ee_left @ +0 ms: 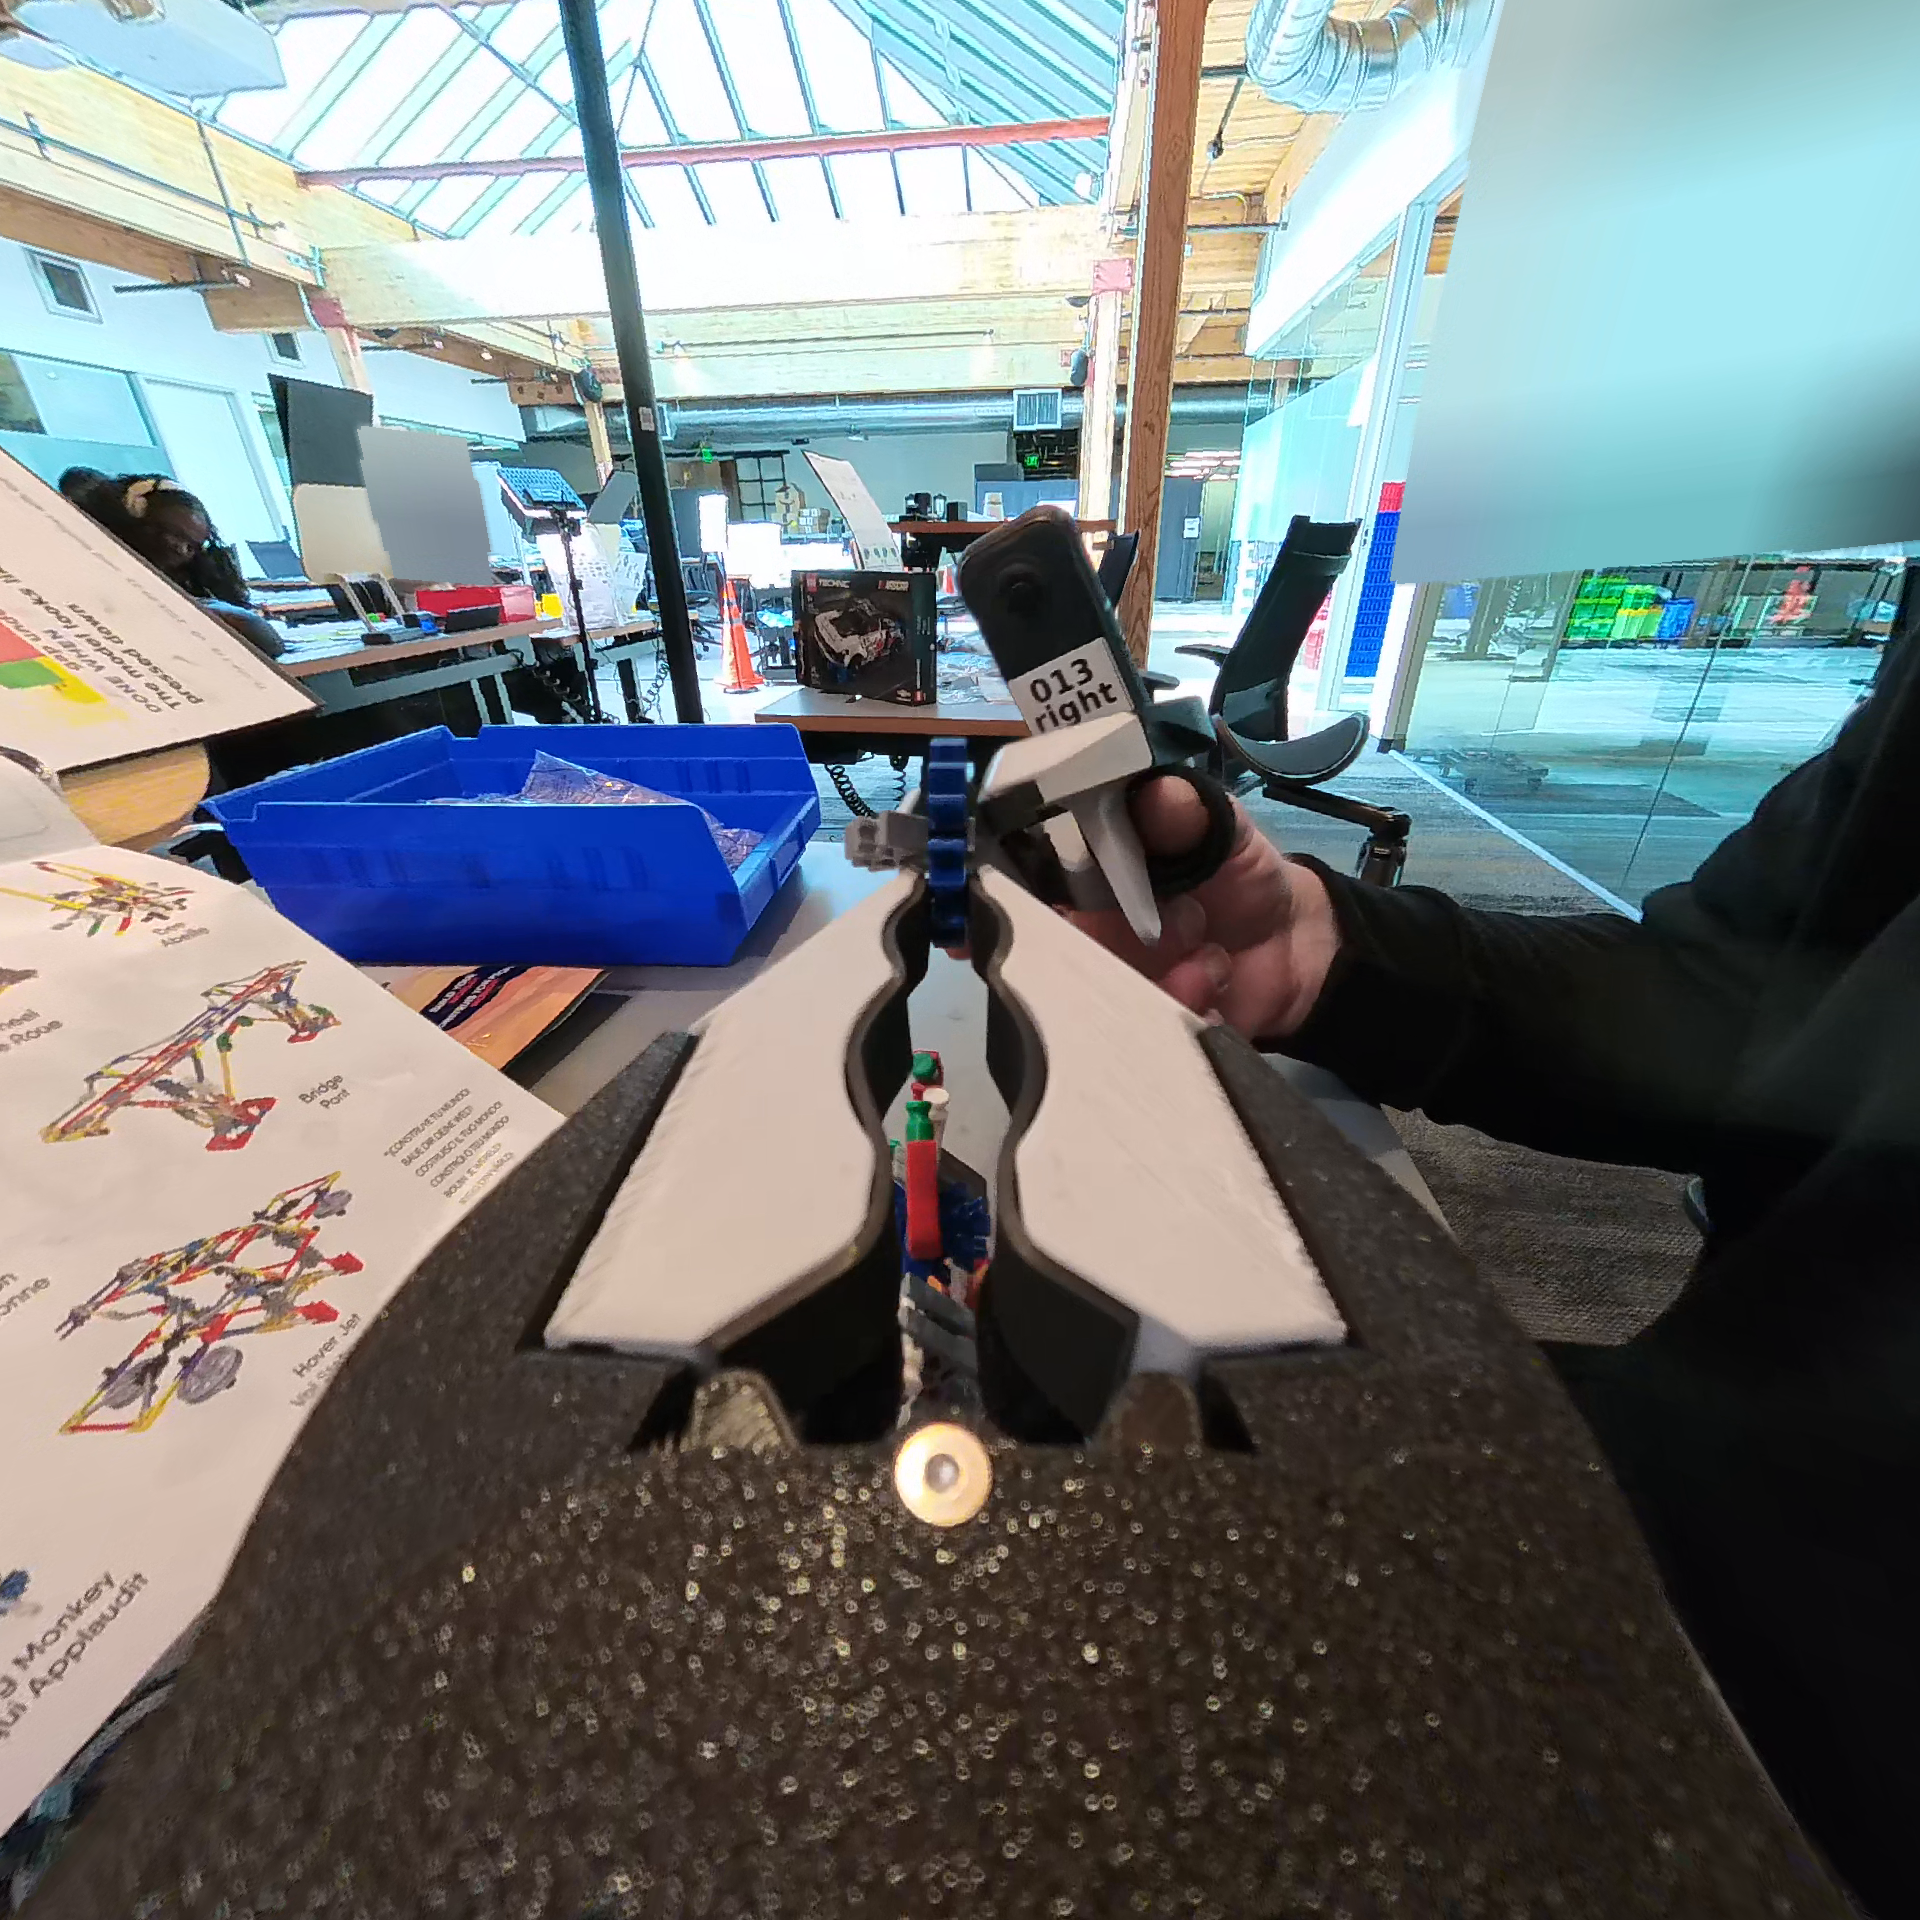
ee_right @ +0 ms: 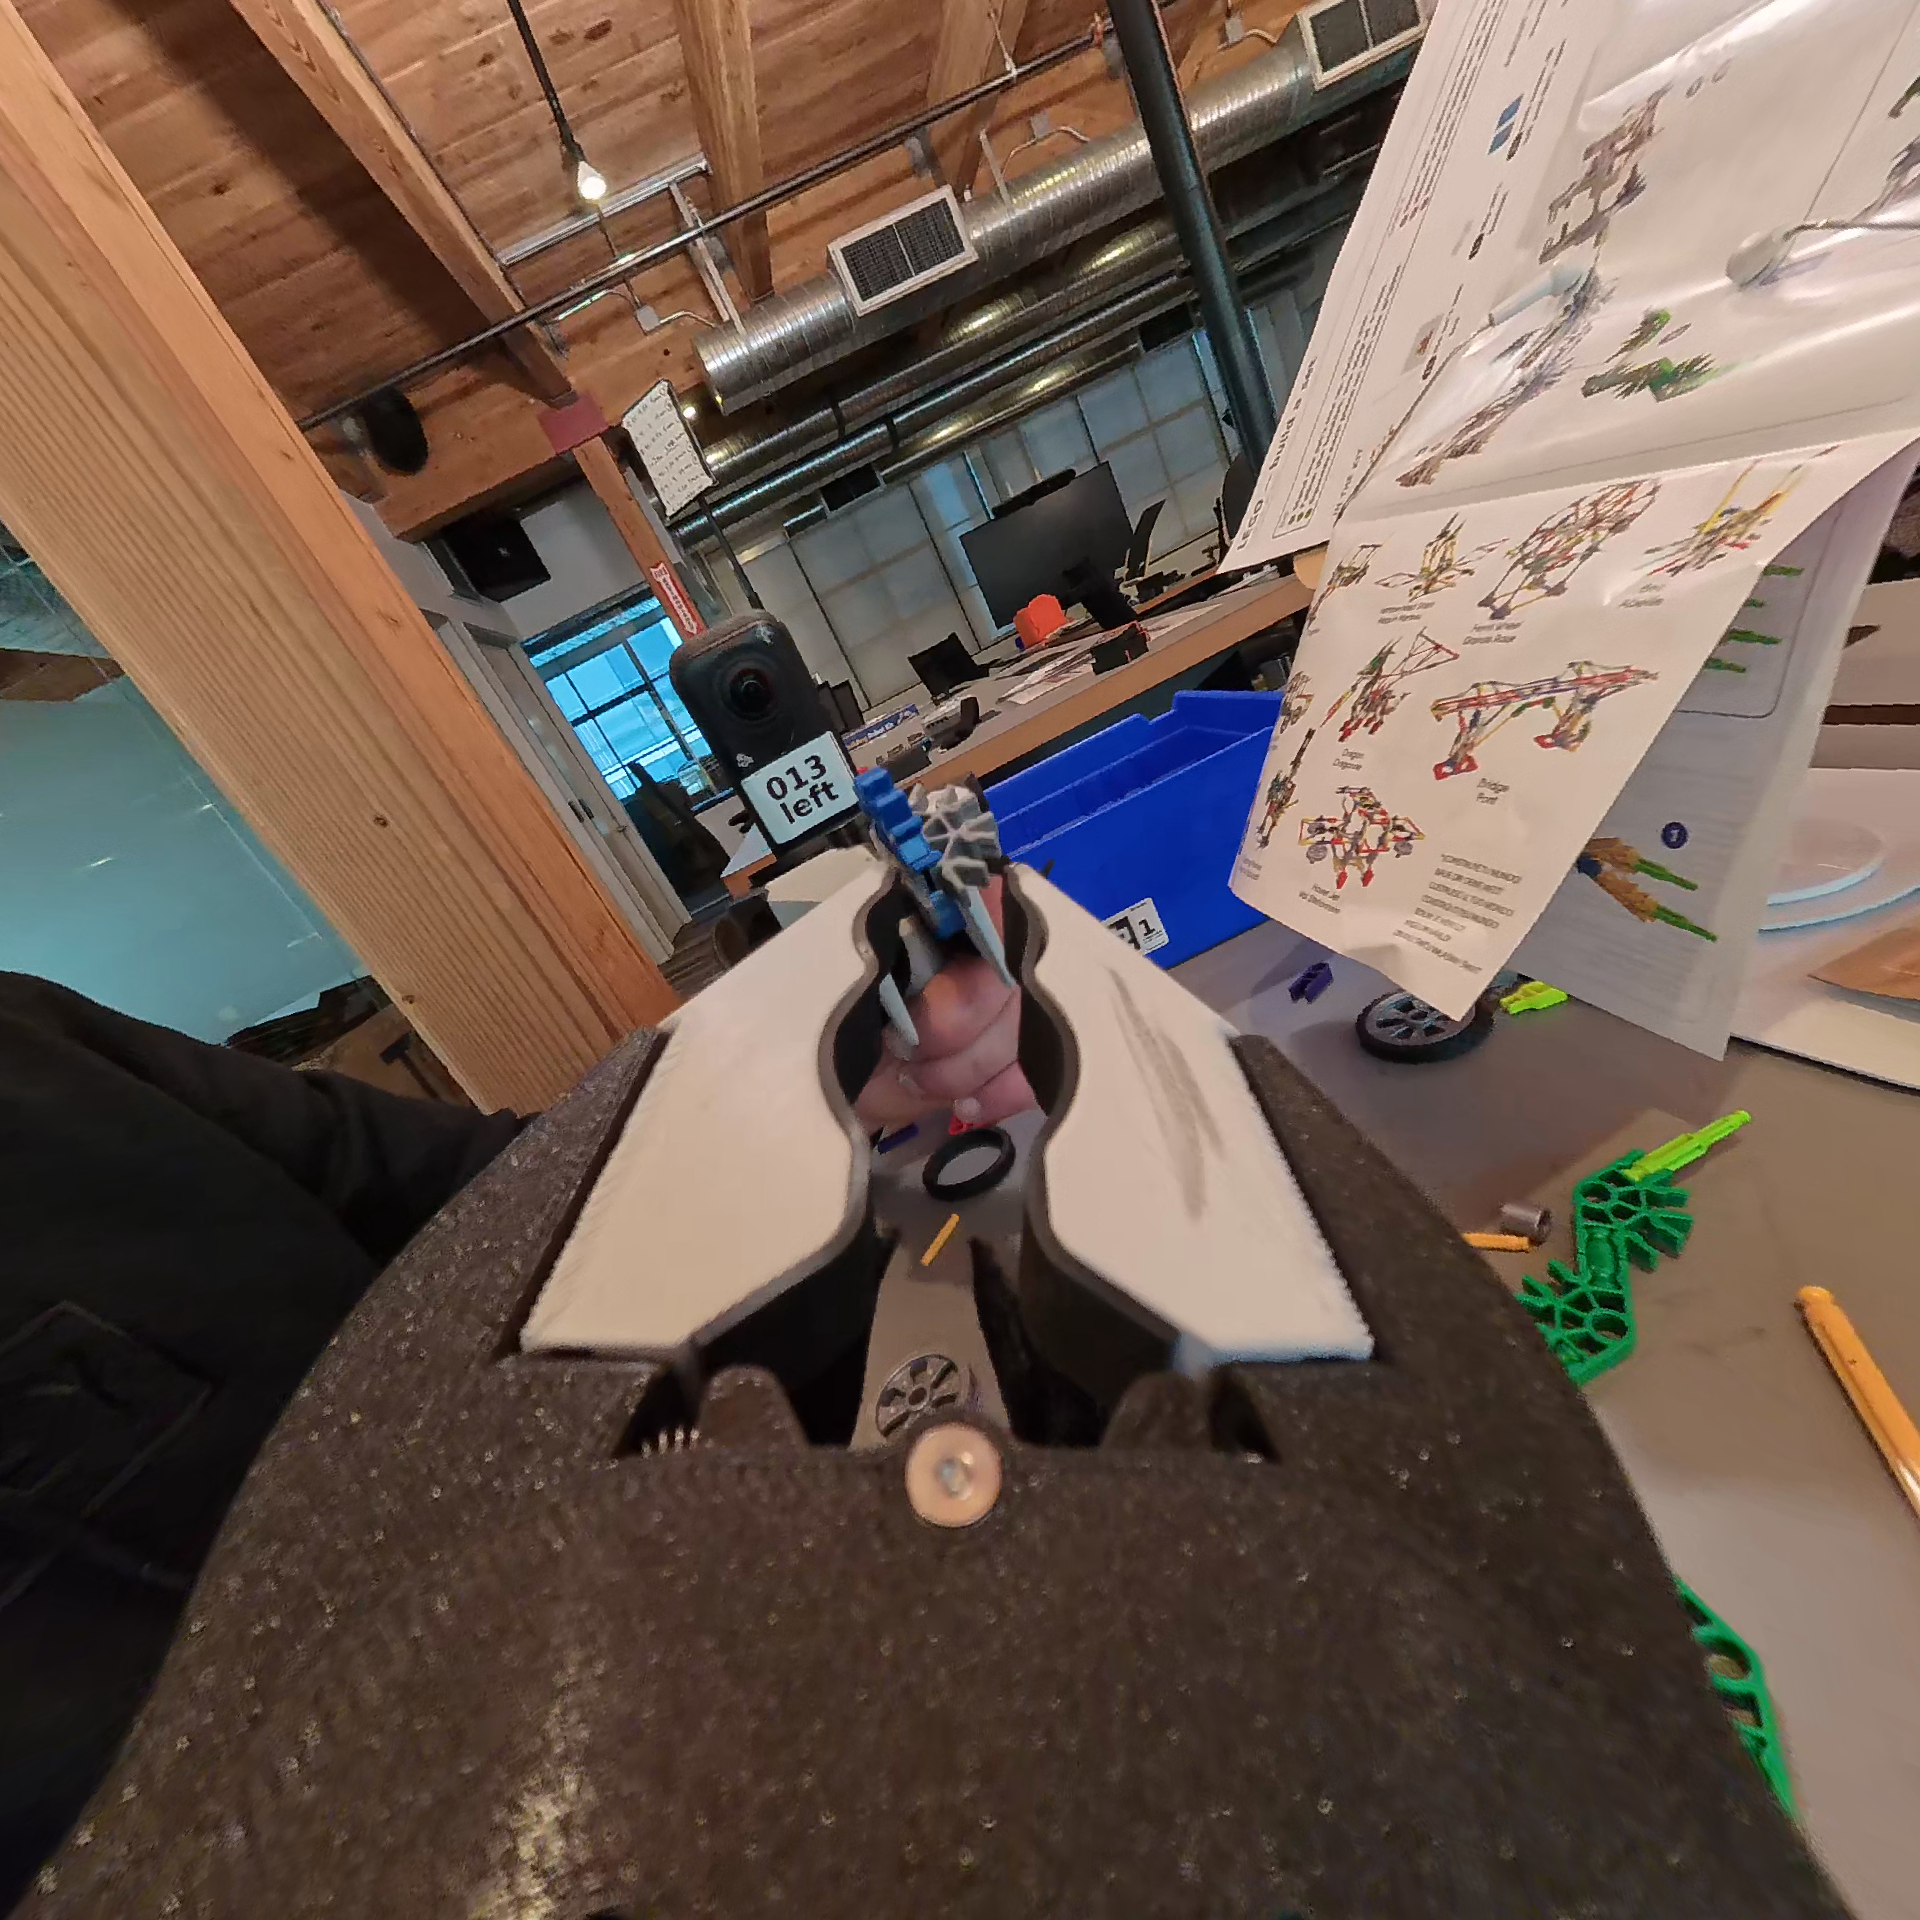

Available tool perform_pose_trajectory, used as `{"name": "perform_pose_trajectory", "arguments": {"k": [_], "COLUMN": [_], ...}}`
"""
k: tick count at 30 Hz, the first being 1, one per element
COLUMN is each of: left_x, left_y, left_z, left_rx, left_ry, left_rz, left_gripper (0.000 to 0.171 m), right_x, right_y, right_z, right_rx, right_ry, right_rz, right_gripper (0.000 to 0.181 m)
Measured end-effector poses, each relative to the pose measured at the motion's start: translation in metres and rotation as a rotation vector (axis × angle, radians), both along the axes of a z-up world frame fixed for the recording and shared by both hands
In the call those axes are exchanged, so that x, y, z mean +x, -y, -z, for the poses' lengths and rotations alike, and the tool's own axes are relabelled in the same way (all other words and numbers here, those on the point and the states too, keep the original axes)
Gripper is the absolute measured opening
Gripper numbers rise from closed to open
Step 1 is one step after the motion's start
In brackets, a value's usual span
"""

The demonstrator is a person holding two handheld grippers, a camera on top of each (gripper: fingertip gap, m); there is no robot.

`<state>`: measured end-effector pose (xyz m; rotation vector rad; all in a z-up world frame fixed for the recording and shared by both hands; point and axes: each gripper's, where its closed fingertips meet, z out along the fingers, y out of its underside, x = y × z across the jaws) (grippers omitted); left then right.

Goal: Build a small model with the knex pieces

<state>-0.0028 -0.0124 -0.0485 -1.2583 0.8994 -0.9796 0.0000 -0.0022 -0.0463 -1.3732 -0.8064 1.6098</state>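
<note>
My left gripper [ee_left: 948, 883] is shut on a blue toothed construction piece [ee_left: 948, 821] that stands up between its tips, with a grey connector [ee_left: 881, 836] joined on its left. My right gripper [ee_left: 1081, 790], held in a hand [ee_left: 1236, 935], meets it tip to tip from the far right. In the right wrist view my right gripper [ee_right: 956, 883] is closed narrowly around the same joined parts, the grey snowflake connector [ee_right: 961, 831] and the blue piece [ee_right: 894, 821]. The left gripper's white fingers [ee_right: 899, 997] show between the jaws.
A blue bin [ee_left: 499, 862] [ee_right: 1132, 821] stands behind. Instruction sheets [ee_left: 208, 1143] [ee_right: 1507, 727] hang close by. A small coloured build [ee_left: 923, 1174] sits below the left gripper. A wheel [ee_right: 1418, 1023], black ring [ee_right: 966, 1164], green pieces [ee_right: 1600, 1247] and yellow rod [ee_right: 1860, 1382] lie on the table. My left and right fingertips are right by each other. My right gripper's tips are some 20 centimetres from the wheel [ee_right: 1418, 1023].
</note>
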Motion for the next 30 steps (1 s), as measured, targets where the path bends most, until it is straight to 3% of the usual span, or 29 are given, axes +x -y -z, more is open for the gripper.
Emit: {"name": "perform_pose_trajectory", "arguments": {"k": [16,19,30], "left_x": [0.006,0.006,0.005], "left_y": [0.002,0.000,-0.002], "left_z": [0.010,0.012,0.018], "left_rx": [-0.034,-0.037,-0.066], "left_ry": [-0.040,-0.054,-0.079], "left_rz": [0.042,0.033,0.032], "left_gripper": [0.005,0.005,0.005], "right_x": [-0.006,-0.006,-0.004], "right_y": [0.007,0.004,0.002], "right_z": [0.002,0.006,0.017], "right_rx": [0.243,0.280,0.183], "right_ry": [0.168,0.210,0.229], "right_rz": [0.036,0.056,-0.006], "right_gripper": [0.019,0.011,0.010]}}
